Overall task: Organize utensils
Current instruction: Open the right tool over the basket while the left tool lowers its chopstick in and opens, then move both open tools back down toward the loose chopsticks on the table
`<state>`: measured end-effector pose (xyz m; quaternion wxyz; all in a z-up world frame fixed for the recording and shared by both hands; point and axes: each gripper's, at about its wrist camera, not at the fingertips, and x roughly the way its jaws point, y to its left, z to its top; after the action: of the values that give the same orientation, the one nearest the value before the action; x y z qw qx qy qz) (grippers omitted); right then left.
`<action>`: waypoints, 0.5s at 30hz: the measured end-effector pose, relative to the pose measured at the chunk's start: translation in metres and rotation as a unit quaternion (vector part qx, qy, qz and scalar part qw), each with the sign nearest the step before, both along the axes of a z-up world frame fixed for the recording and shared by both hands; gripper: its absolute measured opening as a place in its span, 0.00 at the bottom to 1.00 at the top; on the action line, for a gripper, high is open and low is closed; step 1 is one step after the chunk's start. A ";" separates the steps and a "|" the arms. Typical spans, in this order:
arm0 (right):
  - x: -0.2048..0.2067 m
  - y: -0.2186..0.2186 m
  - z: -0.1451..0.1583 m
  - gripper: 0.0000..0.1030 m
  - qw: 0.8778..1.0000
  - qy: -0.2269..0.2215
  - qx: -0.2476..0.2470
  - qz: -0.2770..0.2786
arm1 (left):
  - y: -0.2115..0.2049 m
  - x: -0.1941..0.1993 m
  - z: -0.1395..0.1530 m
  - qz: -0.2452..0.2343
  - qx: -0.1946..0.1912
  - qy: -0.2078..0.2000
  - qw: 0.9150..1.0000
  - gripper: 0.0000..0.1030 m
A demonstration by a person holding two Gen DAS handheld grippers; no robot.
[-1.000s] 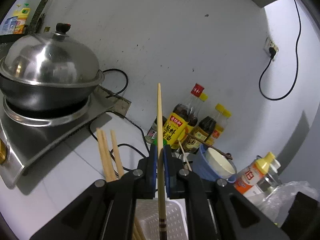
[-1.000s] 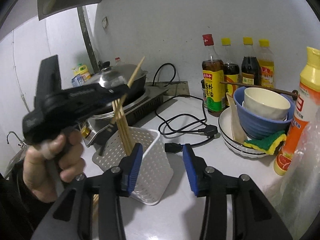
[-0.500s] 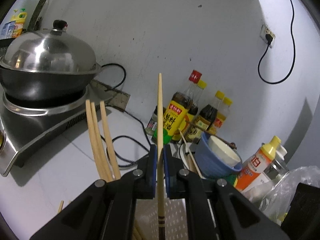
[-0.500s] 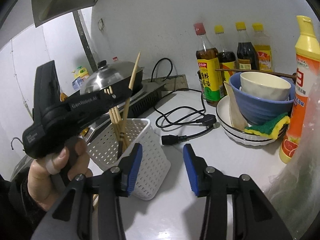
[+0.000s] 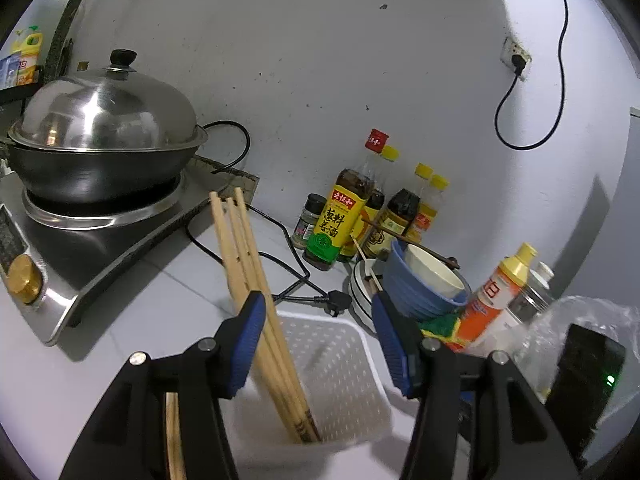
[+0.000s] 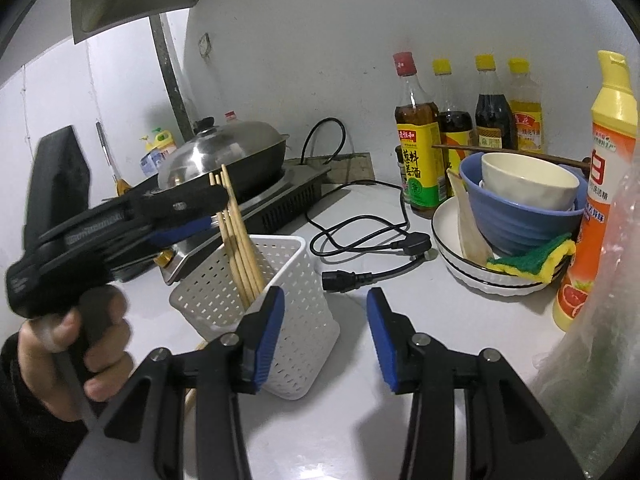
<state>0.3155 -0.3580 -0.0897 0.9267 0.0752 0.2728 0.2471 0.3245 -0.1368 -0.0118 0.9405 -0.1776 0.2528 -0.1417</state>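
Four pale wooden chopsticks (image 5: 256, 292) now stand in the white perforated plastic basket (image 6: 280, 276) on the counter; your left claw (image 5: 316, 340) is opening empty, so withdraw it and fetch further utensils.

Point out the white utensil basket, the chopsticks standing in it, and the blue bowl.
white utensil basket (image 6: 298, 292): right wrist view, perforated front wall.
chopsticks (image 6: 236, 222): right wrist view, mid-shafts above the rim.
blue bowl (image 6: 516, 222): right wrist view, ribbed outer side.
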 end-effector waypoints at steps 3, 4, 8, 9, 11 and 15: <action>-0.001 0.003 0.003 0.40 1.000 -0.001 -0.006 -0.002 | 0.009 -0.012 0.005 -0.002 0.000 -0.004 1.000 0.53; -0.001 0.004 0.004 0.40 1.000 -0.001 -0.008 -0.003 | 0.012 -0.017 0.007 -0.001 0.002 -0.006 1.000 0.53; -0.009 0.014 0.012 0.44 1.000 -0.008 -0.021 0.000 | 0.028 -0.032 0.009 0.004 0.009 -0.008 1.000 0.55; -0.011 0.017 0.014 0.44 1.000 -0.010 -0.023 0.001 | 0.030 -0.035 0.008 0.006 0.010 -0.008 1.000 0.55; -0.016 0.023 0.018 0.44 0.999 -0.011 -0.030 0.002 | 0.041 -0.042 0.008 0.009 0.009 -0.009 1.000 0.57; -0.028 0.033 0.024 0.44 0.999 -0.013 -0.045 0.002 | 0.058 -0.055 0.001 0.016 0.009 -0.008 1.000 0.57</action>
<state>0.2871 -0.3245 -0.0655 0.9323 0.0300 0.2715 0.2372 0.2696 -0.0785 -0.0106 0.9462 -0.1723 0.2434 -0.1258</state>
